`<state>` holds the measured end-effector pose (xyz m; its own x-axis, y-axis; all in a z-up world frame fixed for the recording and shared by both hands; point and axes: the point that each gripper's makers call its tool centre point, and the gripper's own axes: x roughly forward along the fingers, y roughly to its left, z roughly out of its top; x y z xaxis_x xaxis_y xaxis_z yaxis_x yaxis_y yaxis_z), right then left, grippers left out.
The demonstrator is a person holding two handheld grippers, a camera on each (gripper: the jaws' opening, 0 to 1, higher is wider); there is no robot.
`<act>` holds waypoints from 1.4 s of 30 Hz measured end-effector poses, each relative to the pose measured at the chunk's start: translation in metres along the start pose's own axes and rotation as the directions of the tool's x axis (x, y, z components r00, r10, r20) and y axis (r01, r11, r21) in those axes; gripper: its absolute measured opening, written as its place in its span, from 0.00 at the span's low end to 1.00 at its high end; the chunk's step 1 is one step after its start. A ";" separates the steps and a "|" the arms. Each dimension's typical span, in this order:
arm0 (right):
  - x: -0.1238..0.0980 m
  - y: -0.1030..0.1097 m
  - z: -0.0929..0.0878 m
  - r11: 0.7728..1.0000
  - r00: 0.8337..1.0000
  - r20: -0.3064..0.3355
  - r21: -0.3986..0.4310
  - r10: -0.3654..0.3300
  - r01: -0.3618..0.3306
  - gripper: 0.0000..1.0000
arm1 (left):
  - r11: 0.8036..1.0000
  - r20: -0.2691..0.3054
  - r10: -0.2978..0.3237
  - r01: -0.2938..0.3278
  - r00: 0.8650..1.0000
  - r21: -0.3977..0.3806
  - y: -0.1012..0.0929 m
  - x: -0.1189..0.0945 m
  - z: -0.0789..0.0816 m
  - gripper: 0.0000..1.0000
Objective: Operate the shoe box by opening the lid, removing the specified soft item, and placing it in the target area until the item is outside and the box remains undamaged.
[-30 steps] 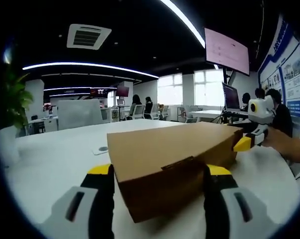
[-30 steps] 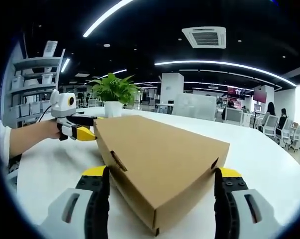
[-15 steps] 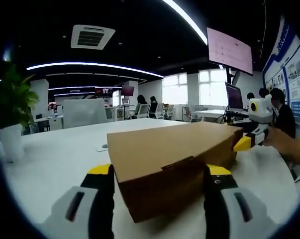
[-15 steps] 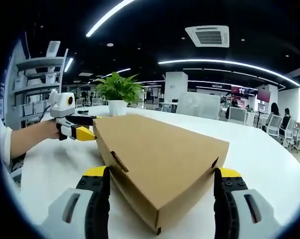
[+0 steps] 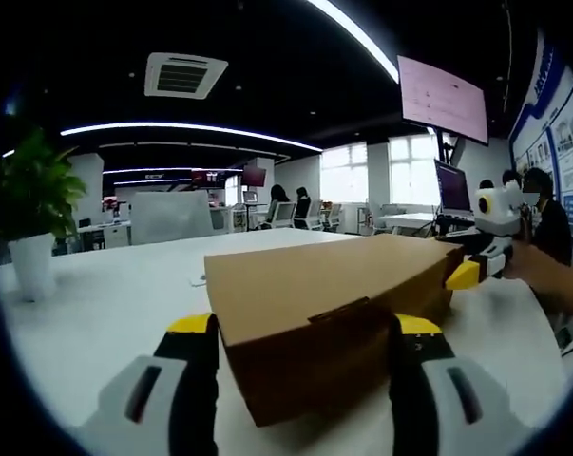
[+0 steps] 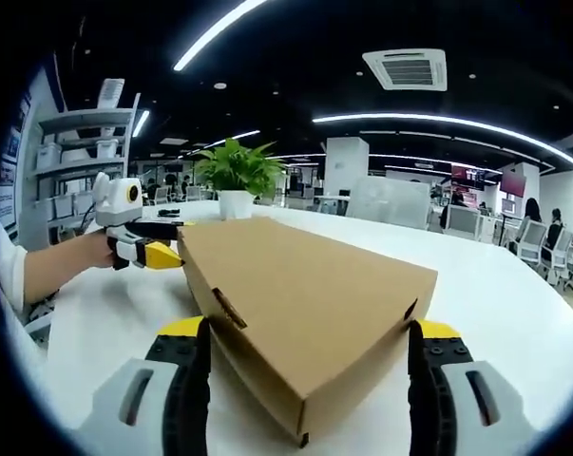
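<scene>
The shoe box [image 5: 329,313] lay shut on the white bench [image 5: 105,313], one end between each tool's spread jaws. Opening it well probably called for catching the lid's front tab [image 5: 338,310] and raising it gently while the other end was steadied, so the cardboard would not crease. The left tool [image 5: 305,328] and right tool [image 6: 305,332] each straddled a corner, jaws wide; whether they pressed the cardboard could not be told.
</scene>
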<state>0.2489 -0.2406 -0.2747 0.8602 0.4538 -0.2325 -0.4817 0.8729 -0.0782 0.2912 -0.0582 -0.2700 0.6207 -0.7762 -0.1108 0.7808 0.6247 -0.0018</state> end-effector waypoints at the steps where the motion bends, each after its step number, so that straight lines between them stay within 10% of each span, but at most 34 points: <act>1: 0.000 0.000 -0.001 1.000 1.000 0.000 0.000 0.001 -0.001 0.88 | 1.000 0.004 0.001 -0.001 1.000 0.000 0.000 0.000 0.000 0.74; 42: -0.020 0.013 -0.004 0.999 0.999 0.034 -0.023 0.042 -0.041 0.90 | 0.997 0.012 0.081 -0.081 0.997 -0.005 -0.028 -0.024 -0.001 0.74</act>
<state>0.2248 -0.2394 -0.2753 0.8444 0.4960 -0.2024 -0.5204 0.8491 -0.0904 0.2541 -0.0574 -0.2685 0.6828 -0.7239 -0.0985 0.7276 0.6860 0.0022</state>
